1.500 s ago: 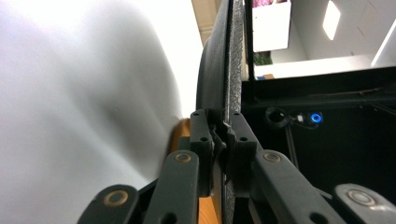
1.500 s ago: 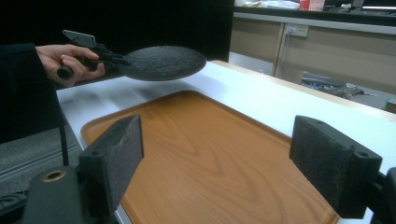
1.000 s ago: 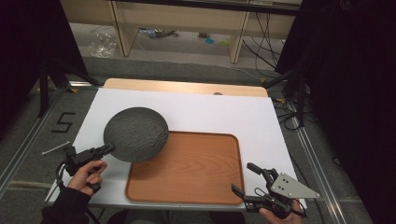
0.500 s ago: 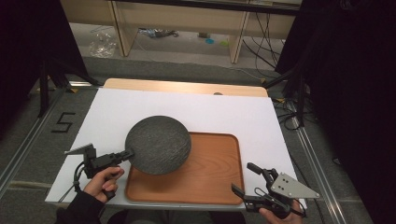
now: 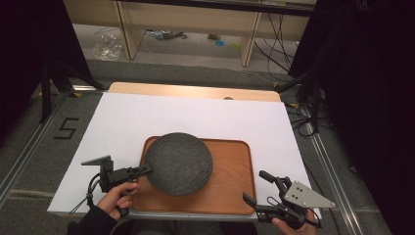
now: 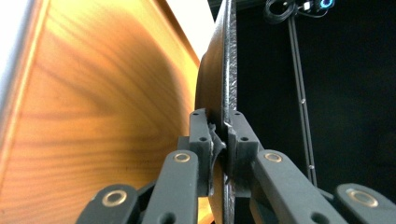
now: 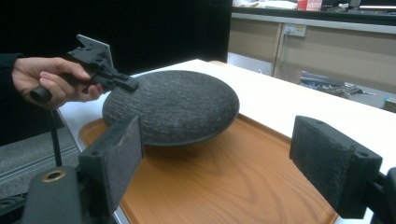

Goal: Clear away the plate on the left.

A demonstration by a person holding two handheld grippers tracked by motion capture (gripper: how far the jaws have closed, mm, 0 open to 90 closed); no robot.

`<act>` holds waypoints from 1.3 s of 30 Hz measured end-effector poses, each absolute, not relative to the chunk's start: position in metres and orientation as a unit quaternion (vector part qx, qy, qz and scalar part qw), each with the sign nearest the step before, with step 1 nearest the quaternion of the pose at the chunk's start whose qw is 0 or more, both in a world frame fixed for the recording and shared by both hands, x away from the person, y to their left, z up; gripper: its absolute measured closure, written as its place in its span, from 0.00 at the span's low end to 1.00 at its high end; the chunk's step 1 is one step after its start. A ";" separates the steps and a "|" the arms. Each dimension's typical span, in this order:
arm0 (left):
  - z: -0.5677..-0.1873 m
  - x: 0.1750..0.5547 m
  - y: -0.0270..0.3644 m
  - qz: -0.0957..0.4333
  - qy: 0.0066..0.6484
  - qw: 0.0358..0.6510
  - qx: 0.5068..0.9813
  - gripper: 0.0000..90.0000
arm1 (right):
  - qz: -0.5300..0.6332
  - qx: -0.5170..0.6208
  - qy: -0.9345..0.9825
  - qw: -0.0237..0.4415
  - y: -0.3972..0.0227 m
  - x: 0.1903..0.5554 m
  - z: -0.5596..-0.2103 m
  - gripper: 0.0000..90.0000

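A round dark grey stone-textured plate (image 5: 179, 164) hangs low over the left half of a wooden tray (image 5: 230, 186). My left gripper (image 5: 147, 169) is shut on the plate's left rim, and a hand holds it from the table's front left. In the left gripper view the jaws (image 6: 223, 130) pinch the thin rim (image 6: 229, 60) edge-on beside the tray's wood (image 6: 93, 116). My right gripper (image 5: 254, 186) stands open at the tray's front right corner. In the right gripper view its pads (image 7: 119, 158) are wide apart with nothing between them, facing the plate (image 7: 173, 105) and the left gripper (image 7: 128, 84).
The tray lies on a white sheet (image 5: 147, 117) that covers most of a wooden table (image 5: 195, 90). Metal floor rails (image 5: 29, 147) run along both sides. Shelving and cables (image 5: 279, 34) stand beyond the far edge.
My left gripper has carried the plate to the right, from above the white sheet to above the tray's left half. The right gripper has stayed where it was.
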State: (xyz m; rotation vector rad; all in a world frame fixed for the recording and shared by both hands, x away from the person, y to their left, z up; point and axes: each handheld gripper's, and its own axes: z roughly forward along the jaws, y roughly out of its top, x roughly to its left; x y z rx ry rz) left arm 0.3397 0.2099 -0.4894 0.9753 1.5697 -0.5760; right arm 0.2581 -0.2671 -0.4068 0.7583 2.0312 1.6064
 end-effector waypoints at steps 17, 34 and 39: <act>-0.498 0.339 0.184 -0.257 0.661 0.526 0.470 0.90 | 0.581 0.272 0.736 0.217 -0.266 0.258 -0.407 0.21; -0.497 0.343 0.181 -0.200 0.659 0.484 0.540 0.94 | 0.582 0.278 0.736 0.205 -0.265 0.258 -0.408 0.21; -0.498 0.344 0.179 -0.189 0.634 0.481 0.575 0.92 | 0.584 0.278 0.735 0.204 -0.264 0.258 -0.409 0.21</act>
